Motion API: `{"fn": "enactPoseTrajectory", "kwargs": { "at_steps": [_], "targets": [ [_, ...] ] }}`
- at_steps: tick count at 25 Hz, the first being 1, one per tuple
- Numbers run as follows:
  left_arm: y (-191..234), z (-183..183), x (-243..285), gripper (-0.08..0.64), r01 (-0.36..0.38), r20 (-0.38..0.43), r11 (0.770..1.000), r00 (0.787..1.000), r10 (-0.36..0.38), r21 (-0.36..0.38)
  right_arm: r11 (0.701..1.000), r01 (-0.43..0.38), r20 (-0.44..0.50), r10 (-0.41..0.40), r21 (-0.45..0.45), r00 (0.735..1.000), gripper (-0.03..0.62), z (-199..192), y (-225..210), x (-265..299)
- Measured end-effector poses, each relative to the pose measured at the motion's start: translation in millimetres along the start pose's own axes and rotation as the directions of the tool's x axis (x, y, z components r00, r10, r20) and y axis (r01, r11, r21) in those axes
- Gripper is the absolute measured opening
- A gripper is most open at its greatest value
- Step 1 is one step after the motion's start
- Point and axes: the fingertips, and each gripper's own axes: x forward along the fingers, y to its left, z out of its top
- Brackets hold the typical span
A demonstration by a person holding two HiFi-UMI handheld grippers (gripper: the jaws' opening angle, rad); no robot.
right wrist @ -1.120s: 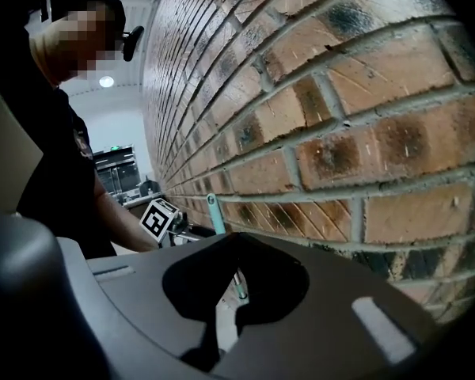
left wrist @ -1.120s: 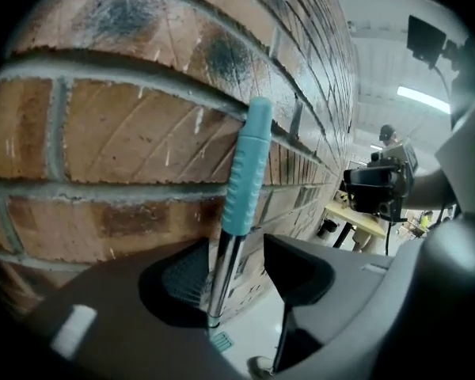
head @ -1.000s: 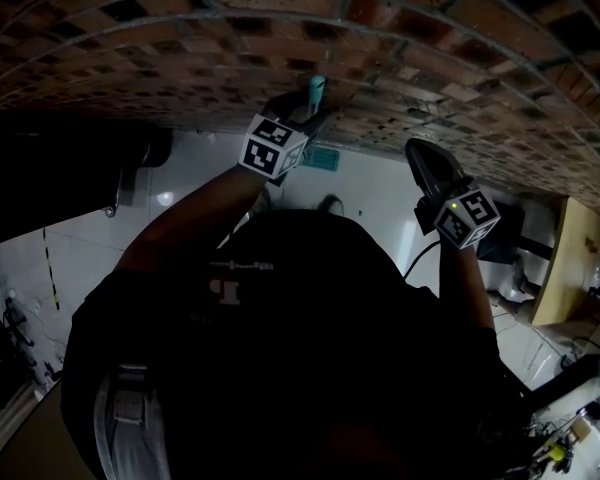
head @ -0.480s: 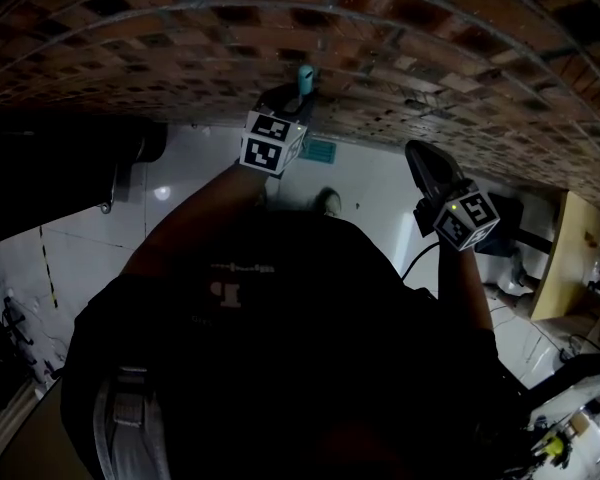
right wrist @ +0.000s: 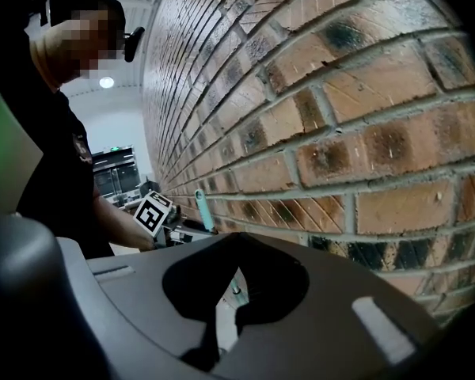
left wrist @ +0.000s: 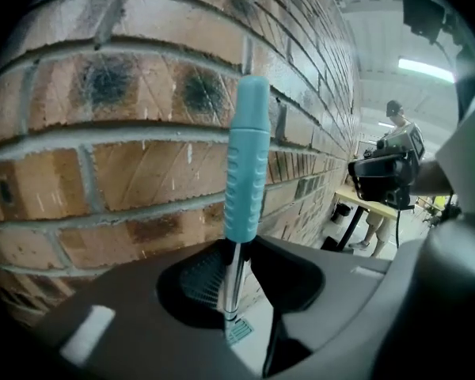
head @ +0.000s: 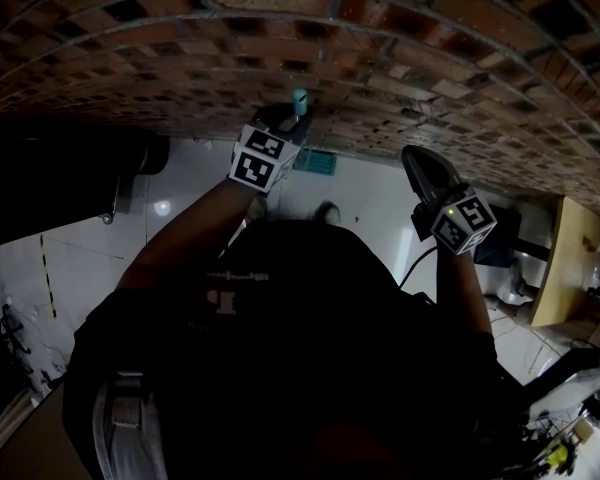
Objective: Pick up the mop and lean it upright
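Left gripper [left wrist: 236,295] closing on the mop [left wrist: 247,161], thin metal shaft between the jaws just below the teal grip sleeve, both pads seemingly against it. Mop upright and close to the brick wall [left wrist: 103,157], sleeve end pointing up. Small teal slatted rectangle [head: 318,161] on the white floor [head: 185,163] at the wall base, probably the mop head. Right gripper [right wrist: 231,295] well apart to the right, near the same wall, jaws drawn almost together with only a slit, nothing between them.

Judged step: steadying the handle so as to lean it on the wall. To do it well:
- Finish the squeeze on the bare metal before shifting anything, smooth tubing being likely to slip in a loose hold.
- Hold high, near the sleeve, for leverage.
- Tip the top gently toward the brick until touching, with the foot a little out from the wall base against sliding.
- Loosen slowly, watching for a sideways roll along the brick.
- Keep the right gripper near, ready to catch.

Writing: none readable. Black-and-white square patterns on the left marker cube [head: 258,158] and on its twin at the right, no letters. Pale mark on the person's dark shirt [head: 225,288], illegible. Nothing legible on the teal rectangle.
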Motion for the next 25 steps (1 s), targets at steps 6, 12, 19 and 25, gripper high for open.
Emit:
{"fn": "enactPoseTrajectory", "kwargs": {
  "at_steps": [6, 12, 19, 25],
  "targets": [
    [-8, 21, -34, 0.097, 0.027, 0.012, 0.999, 1.0, -0.027, 0.02, 0.999, -0.024, 0.022, 0.025, -0.034, 0.999, 0.015, 17, 12, 4],
    [-11, 62, -68, 0.097, 0.067, 0.049, 0.997, 0.996, -0.069, 0.039, 0.995, -0.034, 0.067, 0.041, -0.095, 0.997, 0.015, 56, 28, 8],
    [-23, 131, -111, 0.097, 0.12, 0.107, 0.987, 0.985, -0.132, 0.109, 0.982, -0.022, 0.108, 0.043, -0.187, 0.993, 0.014, 123, 54, 2],
    [-29, 200, -148, 0.097, 0.146, 0.175, 0.976, 0.969, -0.174, 0.162, 0.961, -0.012, 0.126, 0.049, -0.277, 0.991, 0.014, 176, 75, -5]
  ]
}}
